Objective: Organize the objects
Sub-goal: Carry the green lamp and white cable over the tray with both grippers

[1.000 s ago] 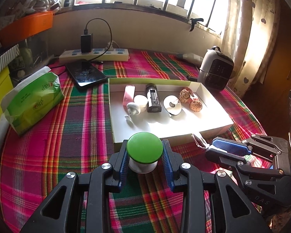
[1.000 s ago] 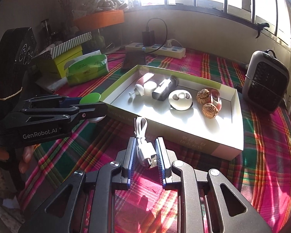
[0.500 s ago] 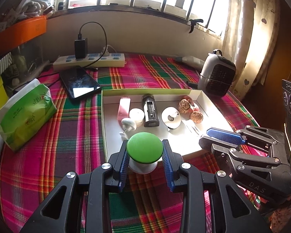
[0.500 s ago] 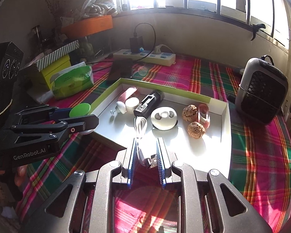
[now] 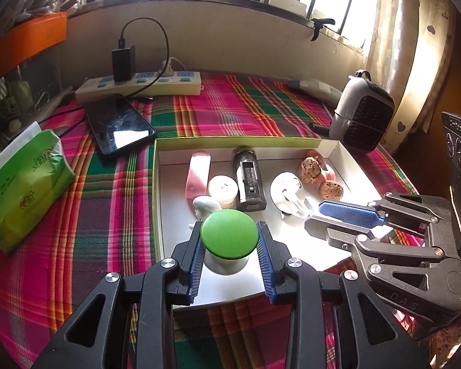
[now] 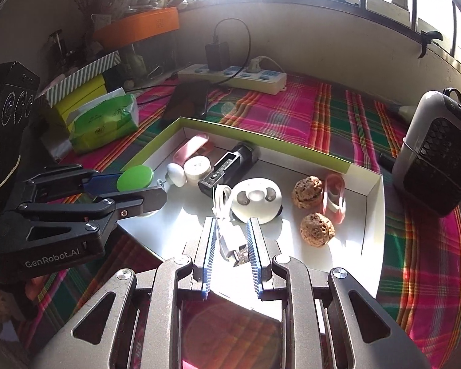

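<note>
Lower centre: left gripper [image 5: 229, 240] clenched on the green-capped jar [image 5: 229, 235], and right gripper [image 6: 230, 240] clamped on the white USB cable [image 6: 227, 230], both poised over the tray [image 5: 329, 146] for depositing beside items already there.

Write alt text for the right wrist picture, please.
A right gripper clamps a white cable above an open box holding small items. At left, a left gripper holds a green-capped jar over the box's edge, above a plaid tablecloth.
</note>
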`<state>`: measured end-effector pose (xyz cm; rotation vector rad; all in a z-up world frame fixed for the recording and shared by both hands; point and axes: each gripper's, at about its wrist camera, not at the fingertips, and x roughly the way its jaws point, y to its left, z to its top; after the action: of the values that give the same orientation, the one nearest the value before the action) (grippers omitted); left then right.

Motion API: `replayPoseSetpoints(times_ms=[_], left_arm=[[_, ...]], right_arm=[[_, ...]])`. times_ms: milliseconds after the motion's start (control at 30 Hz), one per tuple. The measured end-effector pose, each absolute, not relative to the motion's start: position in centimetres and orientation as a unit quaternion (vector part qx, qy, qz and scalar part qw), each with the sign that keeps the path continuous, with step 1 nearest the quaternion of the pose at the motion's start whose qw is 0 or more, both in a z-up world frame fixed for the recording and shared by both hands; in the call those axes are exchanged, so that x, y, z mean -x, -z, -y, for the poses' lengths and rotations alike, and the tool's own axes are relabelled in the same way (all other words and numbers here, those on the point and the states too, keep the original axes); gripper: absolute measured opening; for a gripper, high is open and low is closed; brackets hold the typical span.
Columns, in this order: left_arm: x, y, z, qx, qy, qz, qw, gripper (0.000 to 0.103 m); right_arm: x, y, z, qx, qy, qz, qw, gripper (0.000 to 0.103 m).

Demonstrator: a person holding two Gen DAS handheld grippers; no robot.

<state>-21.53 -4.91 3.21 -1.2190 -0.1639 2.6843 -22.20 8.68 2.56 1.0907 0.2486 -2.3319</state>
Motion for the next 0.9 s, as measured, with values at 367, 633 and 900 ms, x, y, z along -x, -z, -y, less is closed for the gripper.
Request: replayPoseSetpoints(times_ms=[367, 633, 900], left_arm=[[22.5, -2.5, 4.6, 0.419, -0.902, 0.049, 0.091, 0.03], [22.5, -2.2, 4.2, 0.416, -0.904, 0.04, 0.092, 0.03], [22.5, -2.1, 4.1, 0.415, -0.905, 0.036, 0.089, 0.03]], right_arm=[[23.0, -1.7, -7.9, -0.418, 0.854, -0.107, 0.29, 0.022], [23.3, -1.2, -7.8, -0.424, 0.85, -0.113, 0.292, 0.022], [23.3, -1.1, -7.8, -0.424, 0.85, -0.113, 0.293, 0.022]])
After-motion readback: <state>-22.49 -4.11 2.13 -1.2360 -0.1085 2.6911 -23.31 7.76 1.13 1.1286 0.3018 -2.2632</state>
